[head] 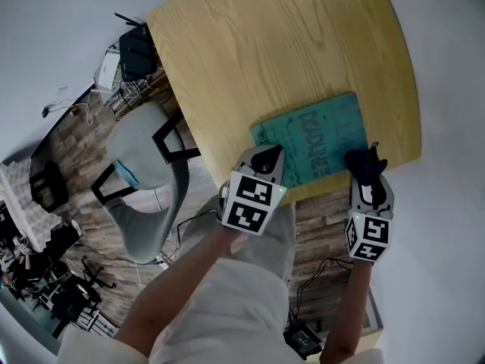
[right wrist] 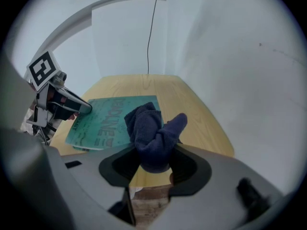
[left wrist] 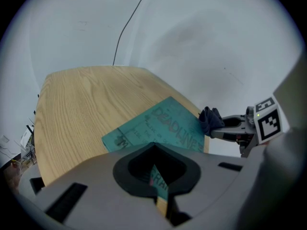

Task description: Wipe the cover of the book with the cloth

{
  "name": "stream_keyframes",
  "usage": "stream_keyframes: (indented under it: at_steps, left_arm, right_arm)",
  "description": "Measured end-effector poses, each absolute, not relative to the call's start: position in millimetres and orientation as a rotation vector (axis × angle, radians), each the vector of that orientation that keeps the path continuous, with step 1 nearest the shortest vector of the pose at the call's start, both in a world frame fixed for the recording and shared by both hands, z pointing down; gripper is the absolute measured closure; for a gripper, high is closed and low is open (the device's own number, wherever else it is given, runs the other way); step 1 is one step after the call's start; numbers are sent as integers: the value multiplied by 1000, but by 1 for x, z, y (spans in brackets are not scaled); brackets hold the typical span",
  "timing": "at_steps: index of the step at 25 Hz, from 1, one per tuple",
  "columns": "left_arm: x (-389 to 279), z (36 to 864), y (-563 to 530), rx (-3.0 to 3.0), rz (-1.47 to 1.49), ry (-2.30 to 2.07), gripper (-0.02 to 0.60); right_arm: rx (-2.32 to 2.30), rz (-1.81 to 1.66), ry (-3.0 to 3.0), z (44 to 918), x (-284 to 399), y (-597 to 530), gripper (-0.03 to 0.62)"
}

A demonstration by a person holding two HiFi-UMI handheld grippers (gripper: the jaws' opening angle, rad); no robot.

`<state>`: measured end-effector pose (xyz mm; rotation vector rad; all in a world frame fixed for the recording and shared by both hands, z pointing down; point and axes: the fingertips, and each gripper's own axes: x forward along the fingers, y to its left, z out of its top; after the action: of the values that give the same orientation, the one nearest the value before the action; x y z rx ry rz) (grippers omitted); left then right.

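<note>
A teal book point(head: 314, 139) lies on the wooden table point(head: 265, 51), close to its near edge. My left gripper point(head: 267, 158) is shut on the book's near left corner; in the left gripper view the cover point(left wrist: 163, 123) runs into the narrow slit between the jaws. My right gripper point(head: 367, 174) is shut on a bunched dark blue cloth point(head: 364, 164). It hovers at the book's near right corner. In the right gripper view the cloth point(right wrist: 151, 133) bulges out of the jaws, with the book point(right wrist: 105, 119) behind it and the left gripper point(right wrist: 79, 108) at the book's edge.
A grey chair point(head: 144, 173) stands left of the table, over a wood-pattern floor. Cables and dark equipment point(head: 136, 51) lie at the far left. A white wall point(left wrist: 192, 32) rises behind the table. The table's far half is bare wood.
</note>
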<state>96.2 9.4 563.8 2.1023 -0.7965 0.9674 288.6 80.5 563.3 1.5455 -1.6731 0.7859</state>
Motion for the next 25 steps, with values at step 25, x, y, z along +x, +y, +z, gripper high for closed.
stream_keyframes:
  at_steps: [25]
  left_arm:
    - [96, 561, 9, 2112, 852, -775, 574]
  right_arm:
    - [1455, 591, -1985, 521, 196, -45, 411]
